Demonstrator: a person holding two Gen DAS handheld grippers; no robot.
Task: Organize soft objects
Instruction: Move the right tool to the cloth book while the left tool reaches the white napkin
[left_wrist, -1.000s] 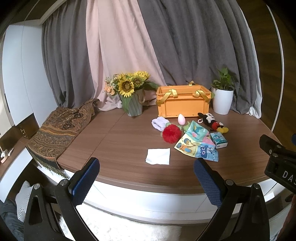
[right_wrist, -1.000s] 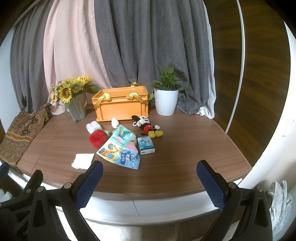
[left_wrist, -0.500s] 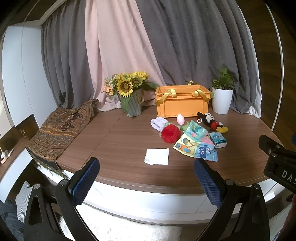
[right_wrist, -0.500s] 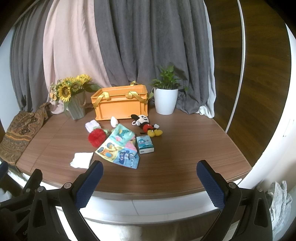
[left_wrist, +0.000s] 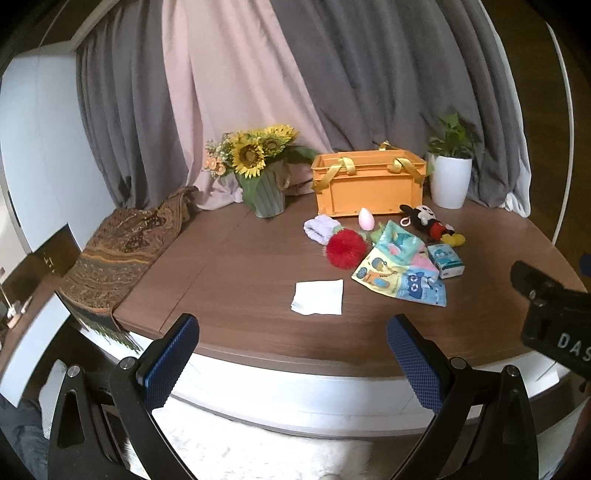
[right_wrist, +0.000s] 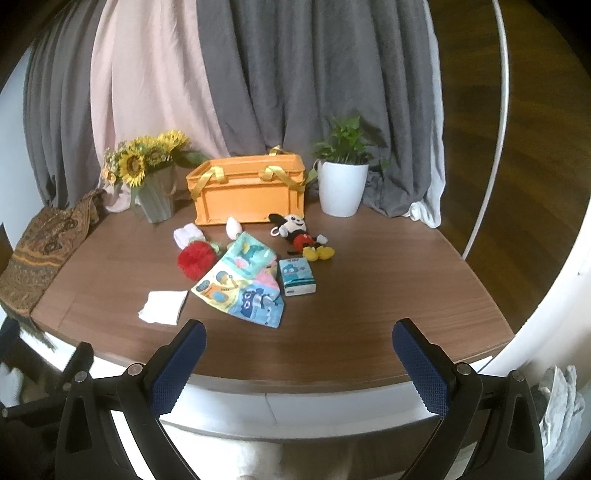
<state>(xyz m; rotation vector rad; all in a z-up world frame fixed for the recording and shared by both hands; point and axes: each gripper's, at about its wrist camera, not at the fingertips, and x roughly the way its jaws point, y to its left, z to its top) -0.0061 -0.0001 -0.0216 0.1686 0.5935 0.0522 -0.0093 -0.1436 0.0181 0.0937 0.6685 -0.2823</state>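
Soft items lie in a cluster on the brown table: a white folded cloth, a red pompom, a lilac sock roll, a pink egg-shaped sponge, a colourful cloth book, a tissue pack and a mouse plush. Behind them stands an orange basket with yellow straps. My left gripper and right gripper both hang open before the table's near edge, holding nothing.
A sunflower vase stands left of the basket and a white potted plant to its right. A patterned shawl drapes over the table's left edge. Curtains hang behind. The right gripper's body shows at the left wrist view's right edge.
Both grippers have drifted slightly, so the table scene shifts a little in each view. Nothing on the table has moved and both grippers stay open.
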